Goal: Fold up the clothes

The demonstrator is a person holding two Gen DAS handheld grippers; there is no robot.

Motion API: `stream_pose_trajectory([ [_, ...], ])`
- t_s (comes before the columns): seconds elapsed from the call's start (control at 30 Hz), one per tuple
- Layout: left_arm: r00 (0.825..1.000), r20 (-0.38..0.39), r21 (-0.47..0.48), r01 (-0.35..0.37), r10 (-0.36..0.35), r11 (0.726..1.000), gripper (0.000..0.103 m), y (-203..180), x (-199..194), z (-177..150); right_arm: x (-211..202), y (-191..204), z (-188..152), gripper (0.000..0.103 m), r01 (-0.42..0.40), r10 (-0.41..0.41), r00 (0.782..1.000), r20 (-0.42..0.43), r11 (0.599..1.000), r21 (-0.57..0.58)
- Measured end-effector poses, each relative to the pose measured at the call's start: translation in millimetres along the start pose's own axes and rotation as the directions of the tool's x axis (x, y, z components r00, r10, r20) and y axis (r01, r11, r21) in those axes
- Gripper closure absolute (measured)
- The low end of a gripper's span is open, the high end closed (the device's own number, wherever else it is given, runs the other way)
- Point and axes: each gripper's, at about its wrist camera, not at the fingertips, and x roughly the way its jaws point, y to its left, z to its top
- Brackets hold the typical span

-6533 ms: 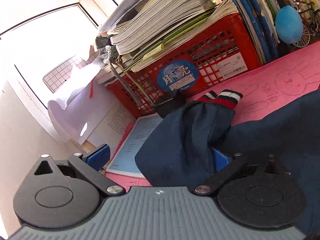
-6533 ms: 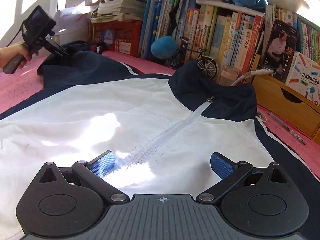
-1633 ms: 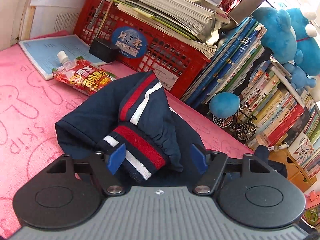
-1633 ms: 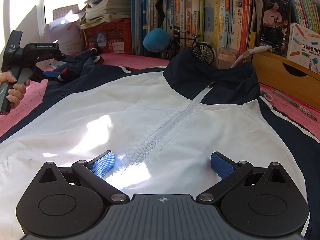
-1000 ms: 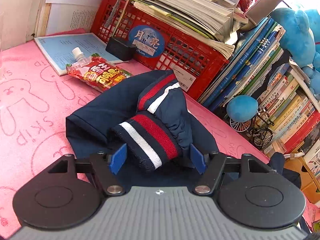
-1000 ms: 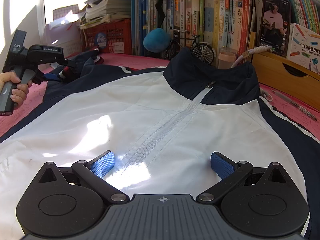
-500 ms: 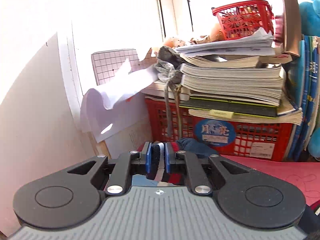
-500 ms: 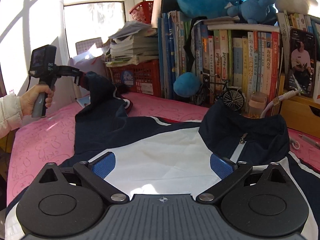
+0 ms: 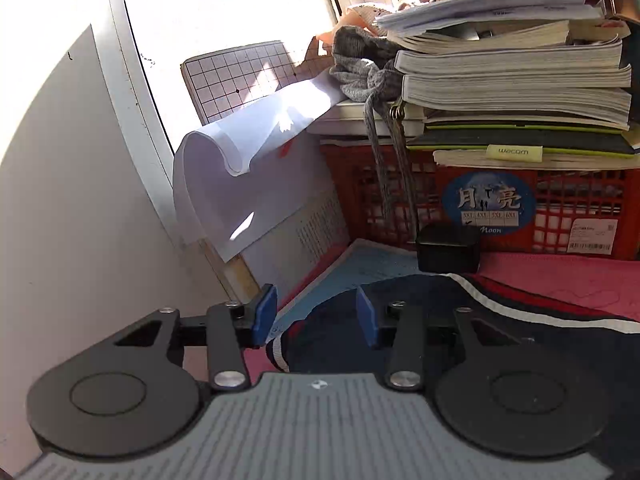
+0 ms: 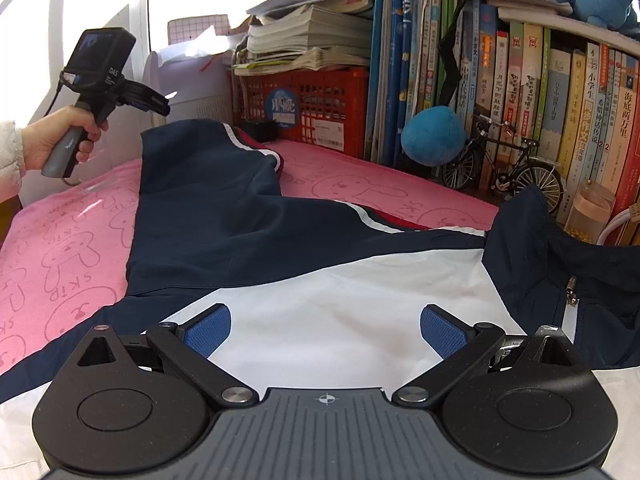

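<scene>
On red crate [image 9: 560, 208]: "Noon" sticker [image 9: 489, 205]; above it, "wacom" tag [image 9: 514, 152].

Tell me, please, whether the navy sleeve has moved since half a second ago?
Yes. The navy sleeve, earlier lifted in the left tool, now lies stretched flat on the pink blanket, its cuff end nearer the red crate.

Jacket [image 10: 320, 312] lies flat on towel [image 10: 60, 248]. Sleeve [image 10: 200, 184] stretches out toward crate [image 10: 320, 96]. Stack of books [image 9: 512, 68] sits on crate. Small box [image 9: 448, 248] sits in front of crate. Toy bike [image 10: 508, 164] stands behind jacket, beside ball [image 10: 432, 140].
</scene>
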Motion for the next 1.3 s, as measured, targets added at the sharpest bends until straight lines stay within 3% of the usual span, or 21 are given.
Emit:
stream_pose_trajectory([
  [0.03, 1.000, -0.027, -0.022, 0.007, -0.008, 1.000, 0.016, -1.4, 1.3, 1.1, 1.1, -0.6, -0.1, 0.001, 0.004, -0.004, 1.000, -0.007, 1.000, 0.005],
  [0.1, 0.996, -0.089, -0.072, 0.022, -0.028, 0.997, 0.019, -3.4, 4.0, 1.6, 3.2, -1.7, -0.3, 0.001, 0.011, -0.011, 1.000, -0.021, 1.000, 0.016],
  [0.17, 0.980, -0.159, -0.212, 0.083, -0.118, 0.974, 0.019, -1.6, 7.6, -7.8, 4.2, -3.2, -0.3, 0.001, 0.014, -0.013, 0.999, -0.029, 1.000, 0.027],
  [0.23, 0.967, -0.149, -0.338, 0.145, -0.206, 0.930, 0.019, 1.1, 4.2, -22.8, 2.7, -5.4, -0.1, 0.001, 0.005, -0.004, 1.000, -0.023, 0.999, 0.037],
  [0.3, 0.966, -0.131, -0.383, 0.158, -0.223, 0.910, 0.019, -5.3, 2.8, -33.0, -0.7, -8.4, 2.3, 0.001, -0.006, 0.006, 1.000, -0.006, 0.999, 0.054],
  [0.37, 0.962, -0.144, -0.380, 0.161, -0.231, 0.911, 0.019, -19.1, 5.0, -44.4, -8.9, -13.5, 13.9, 0.001, -0.023, 0.020, 0.999, 0.031, 0.996, 0.091],
  [0.47, 0.961, -0.117, -0.356, 0.195, -0.251, 0.914, 0.017, -30.2, -2.5, -61.2, -20.3, -6.8, 61.4, 0.001, -0.025, 0.019, 0.997, 0.075, 0.996, 0.081],
  [0.53, 0.957, -0.086, -0.359, 0.230, -0.278, 0.905, 0.018, -30.8, -10.7, -71.2, -22.8, 14.8, 105.4, 0.001, -0.016, 0.019, 0.992, 0.121, 1.000, -0.023],
  [0.63, 0.926, 0.012, -0.455, 0.341, -0.378, 0.822, 0.018, -2.5, -32.1, -79.1, 0.5, 56.2, 161.1, 0.003, 0.015, 0.015, 0.987, 0.160, 0.982, -0.186],
  [0.67, 0.928, 0.051, -0.448, 0.351, -0.369, 0.822, 0.018, 2.7, -39.4, -80.9, 15.3, 67.6, 175.8, 0.006, 0.008, 0.025, 0.987, 0.157, 0.977, -0.211],
  [0.73, 0.951, 0.082, -0.398, 0.306, -0.298, 0.865, 0.016, 2.2, -49.6, -83.9, 49.5, 92.3, 202.2, 0.012, -0.021, 0.052, 0.991, 0.127, 0.972, -0.236],
  [0.77, 0.955, 0.061, -0.398, 0.289, -0.289, 0.870, 0.016, -1.0, -48.9, -85.5, 66.3, 105.9, 214.3, 0.014, -0.040, 0.070, 0.991, 0.111, 0.966, -0.256],
  [0.8, 0.946, 0.026, -0.418, 0.305, -0.324, 0.856, 0.016, -3.8, -44.5, -86.6, 83.2, 119.5, 226.4, 0.015, -0.059, 0.088, 0.992, 0.095, 0.959, -0.276],
  [0.97, 0.920, 0.000, -0.399, 0.360, -0.392, 0.843, 0.007, -20.3, -48.1, -88.3, 170.8, 212.5, 268.1, 0.015, -0.102, 0.110, 0.994, -0.013, 0.862, -0.497],
  [1.07, 0.919, -0.013, -0.386, 0.358, -0.393, 0.850, 0.005, -24.7, -49.0, -88.1, 216.1, 256.8, 265.0, 0.015, -0.152, 0.107, 0.988, -0.109, 0.776, -0.612],
  [1.23, 0.912, -0.004, -0.428, 0.369, -0.410, 0.825, 0.005, -18.6, -51.0, -91.2, 275.8, 299.5, 240.2, 0.011, -0.172, 0.014, 0.976, -0.216, 0.654, -0.737],
  [1.27, 0.912, -0.005, -0.430, 0.368, -0.410, 0.824, 0.005, -18.6, -51.3, -91.2, 283.5, 303.3, 234.3, 0.012, -0.166, 0.000, 0.976, -0.217, 0.640, -0.750],
  [1.3, 0.912, -0.007, -0.429, 0.368, -0.410, 0.825, 0.005, -18.8, -51.6, -91.0, 289.4, 305.4, 228.2, 0.027, -0.157, -0.008, 0.978, -0.210, 0.634, -0.757],
])
